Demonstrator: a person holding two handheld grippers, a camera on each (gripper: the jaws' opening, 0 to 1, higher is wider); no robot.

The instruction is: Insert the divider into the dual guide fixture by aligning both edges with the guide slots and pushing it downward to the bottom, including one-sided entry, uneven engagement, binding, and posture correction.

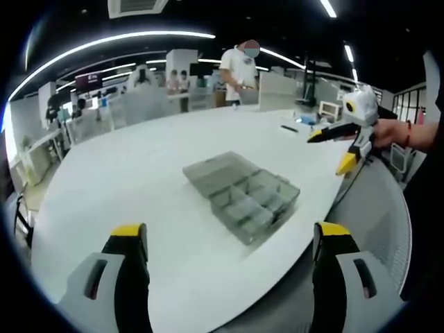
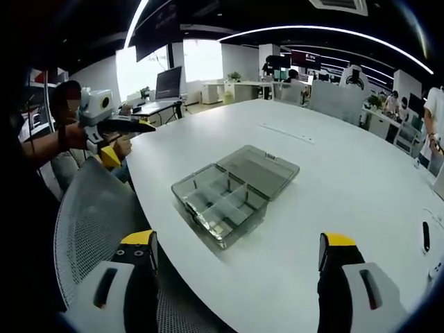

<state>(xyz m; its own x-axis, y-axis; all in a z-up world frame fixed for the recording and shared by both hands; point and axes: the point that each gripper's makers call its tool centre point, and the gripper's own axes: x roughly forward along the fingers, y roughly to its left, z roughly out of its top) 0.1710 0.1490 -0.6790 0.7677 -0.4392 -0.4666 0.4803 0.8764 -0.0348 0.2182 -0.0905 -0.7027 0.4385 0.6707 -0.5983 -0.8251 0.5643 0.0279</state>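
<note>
Both claws (image 1: 229, 239) (image 2: 237, 250) wide open, empty; compartment box (image 1: 243, 193) near table edge (image 1: 347, 201).

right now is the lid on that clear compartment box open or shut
Open: the compartment box has its lid folded back flat on the white table, dividers exposed.

organiser dividers (image 2: 223, 201) blurred (slots indistinct)
</note>
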